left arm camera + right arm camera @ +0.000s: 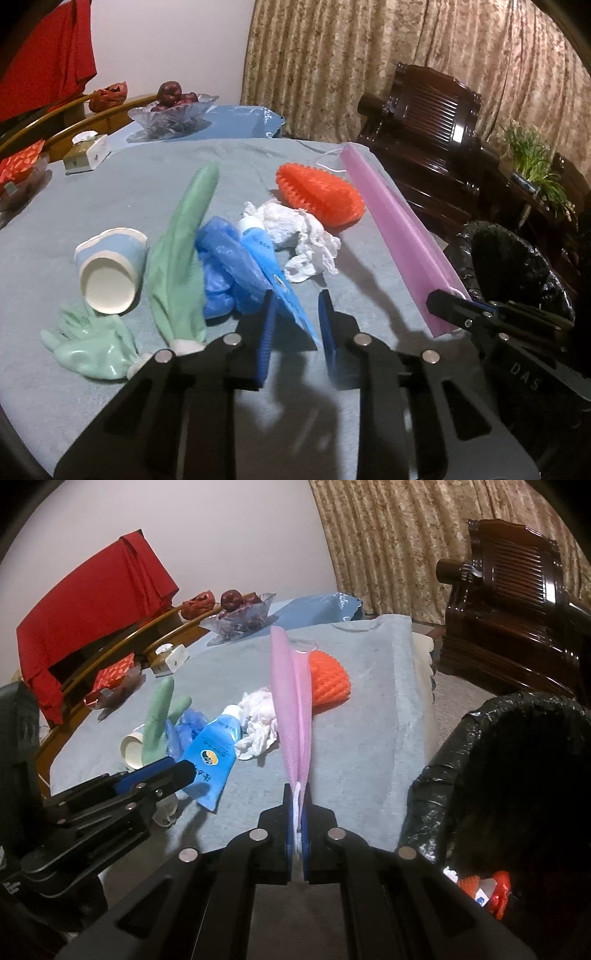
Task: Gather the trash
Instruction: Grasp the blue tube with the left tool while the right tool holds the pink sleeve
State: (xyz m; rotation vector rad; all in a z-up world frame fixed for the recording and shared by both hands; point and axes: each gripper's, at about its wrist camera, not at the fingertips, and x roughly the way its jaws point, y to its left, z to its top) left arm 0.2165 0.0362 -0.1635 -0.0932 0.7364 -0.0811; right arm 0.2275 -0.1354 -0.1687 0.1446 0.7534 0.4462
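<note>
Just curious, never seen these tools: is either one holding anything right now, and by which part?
The right hand-held gripper is shut on the near end of the pink foam sheet. The left hand-held gripper straddles the blue tube's flat end; grip unclear.

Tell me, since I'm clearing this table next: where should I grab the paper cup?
Take the paper cup by its open rim, coming from the near side. It lies tipped over, mouth facing you, so one of the fingers can slip inside the wall.

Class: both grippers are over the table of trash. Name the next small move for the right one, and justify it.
Probably swing the right gripper, shut on the pink foam sheet, rightward over the black-lined bin beside the table, then open: the sheet is already held.
</note>
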